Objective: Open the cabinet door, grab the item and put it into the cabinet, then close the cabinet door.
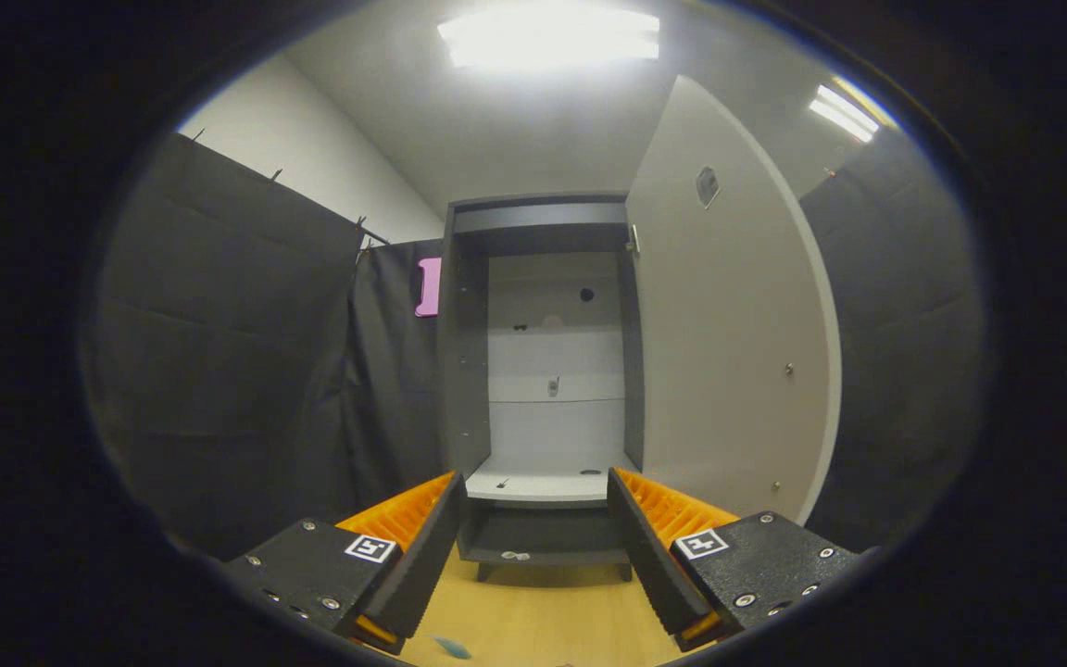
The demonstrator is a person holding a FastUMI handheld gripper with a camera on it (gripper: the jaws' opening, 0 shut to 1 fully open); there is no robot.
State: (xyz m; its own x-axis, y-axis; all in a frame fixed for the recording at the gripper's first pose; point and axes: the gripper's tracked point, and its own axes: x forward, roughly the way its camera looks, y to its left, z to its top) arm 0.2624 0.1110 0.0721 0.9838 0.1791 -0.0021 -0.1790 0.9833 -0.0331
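Two fingers of the gripper (533, 519) stand spread apart with nothing between them, pointing at the tall dark-grey cabinet (464, 371) ahead on the pale wooden tabletop (543, 611). Its flat white door (728, 352) is swung wide to the right, so the light shelf (543, 482) inside lies bare. A small bluish scrap (450, 647) sits just below the fingers; it may be the item, though too little of it shows to say. Turning to fetch it, the gripper could knock the open door partly closed. Carrying the item in, it could catch the shelf edge.
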